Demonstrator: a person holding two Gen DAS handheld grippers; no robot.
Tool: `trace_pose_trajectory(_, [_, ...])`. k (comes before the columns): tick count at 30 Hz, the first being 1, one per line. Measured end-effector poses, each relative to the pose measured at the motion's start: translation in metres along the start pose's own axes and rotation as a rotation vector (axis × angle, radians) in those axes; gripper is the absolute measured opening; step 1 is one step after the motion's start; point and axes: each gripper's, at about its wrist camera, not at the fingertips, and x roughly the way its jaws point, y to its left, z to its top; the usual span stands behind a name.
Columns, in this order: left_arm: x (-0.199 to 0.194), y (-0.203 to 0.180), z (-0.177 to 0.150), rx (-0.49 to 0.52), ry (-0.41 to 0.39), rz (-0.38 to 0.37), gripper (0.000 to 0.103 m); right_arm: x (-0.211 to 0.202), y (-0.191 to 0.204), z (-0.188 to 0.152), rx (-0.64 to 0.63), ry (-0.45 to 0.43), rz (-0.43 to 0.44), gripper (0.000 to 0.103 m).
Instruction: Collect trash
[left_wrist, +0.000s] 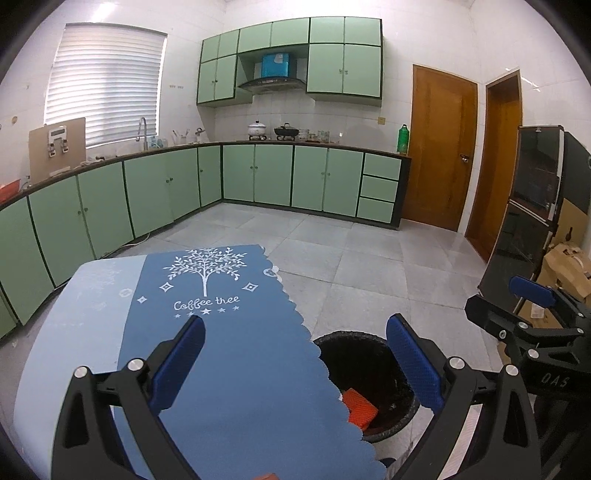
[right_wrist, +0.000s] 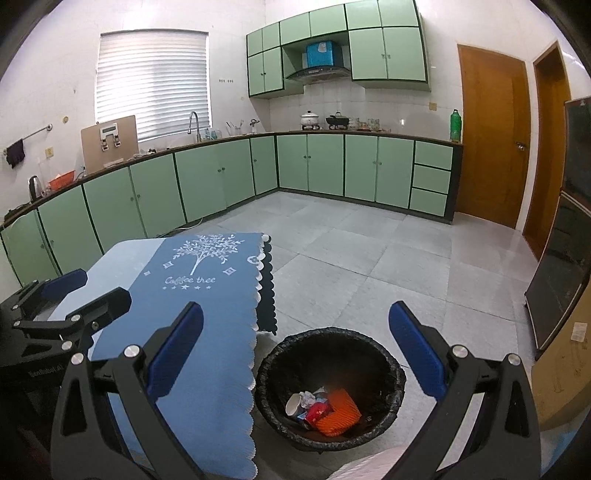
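Note:
A black-lined trash bin (right_wrist: 328, 387) stands on the floor beside the table; in it lie an orange corrugated cup sleeve (right_wrist: 340, 410), a white paper cup (right_wrist: 293, 404), crumpled paper and a red wrapper. The bin also shows in the left wrist view (left_wrist: 369, 373), partly hidden by the tablecloth. My left gripper (left_wrist: 295, 365) is open and empty above the table edge. My right gripper (right_wrist: 295, 354) is open and empty above the bin. Each gripper shows in the other's view: the right one (left_wrist: 535, 314) and the left one (right_wrist: 70, 299).
A table with a blue "Coffee tree" cloth (left_wrist: 221, 332) lies under the left gripper. Green kitchen cabinets (right_wrist: 221, 177) line the far walls. A dark glass-fronted cabinet (left_wrist: 532, 206) and cardboard boxes (left_wrist: 565, 266) stand on the right. Grey tiled floor (right_wrist: 369, 258) lies beyond.

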Motion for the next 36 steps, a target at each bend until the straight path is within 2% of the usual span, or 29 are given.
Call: trace_pose_trajectory(36, [0.0016, 0.0017, -0.0036, 0.001, 0.003, 0.008, 0.096, 0.0054, 0.0051, 0.0003, 0.002, 0.0, 0.013, 0.098])
